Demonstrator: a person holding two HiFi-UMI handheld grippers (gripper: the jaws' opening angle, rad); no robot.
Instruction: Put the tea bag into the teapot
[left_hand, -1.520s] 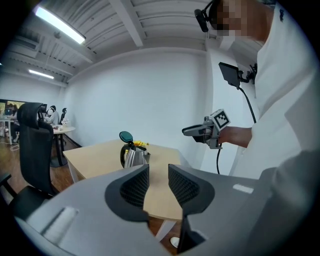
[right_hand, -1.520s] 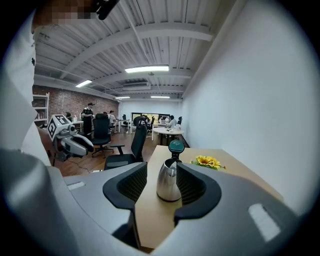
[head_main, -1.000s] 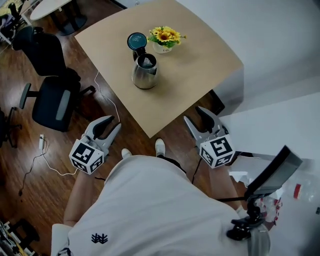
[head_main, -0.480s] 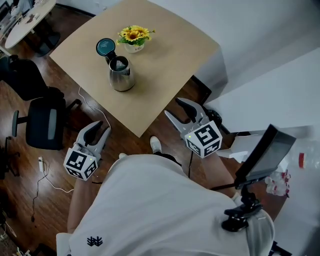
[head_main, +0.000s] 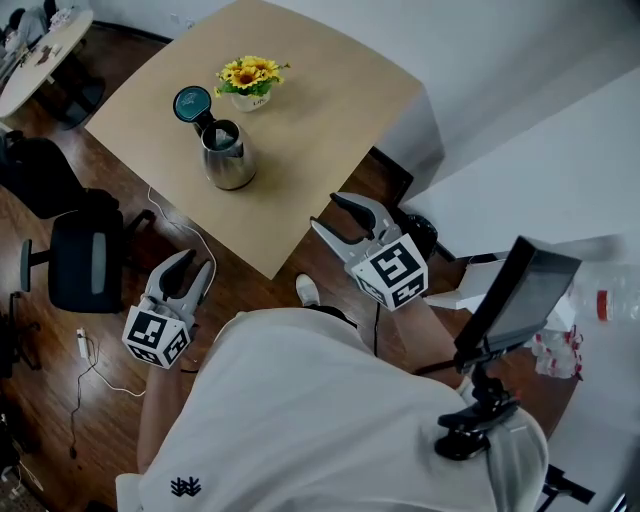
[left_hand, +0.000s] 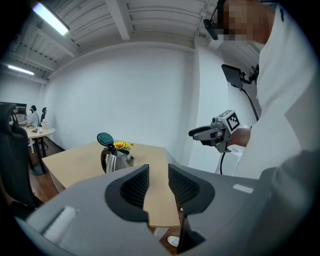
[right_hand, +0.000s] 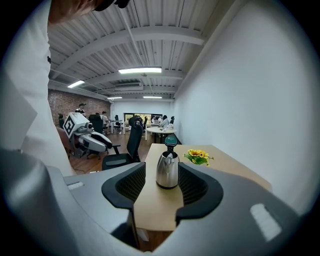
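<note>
The steel teapot (head_main: 228, 155) stands on the beige table (head_main: 330, 110), its teal lid (head_main: 192, 102) flipped open. No tea bag shows in any view, and I cannot make out what is inside the pot. My right gripper (head_main: 325, 212) hovers open and empty over the table's near corner. In the right gripper view its jaws (right_hand: 162, 182) frame the teapot (right_hand: 167, 169) from well short of it. My left gripper (head_main: 190, 268) hangs lower over the wooden floor, open and empty. The left gripper view shows the teapot (left_hand: 116, 159) beyond its jaws (left_hand: 158, 185).
A small pot of yellow flowers (head_main: 248, 80) sits just behind the teapot. Office chairs (head_main: 88, 262) stand left of the table and a cable (head_main: 85, 345) trails over the floor. A dark screen on a stand (head_main: 520, 295) and a white surface with a red-capped bottle (head_main: 610, 305) are at my right.
My right gripper has come up and leftward to the table's near corner. The left gripper stays low beside me. Both stay open. The teapot has not moved on the table.
</note>
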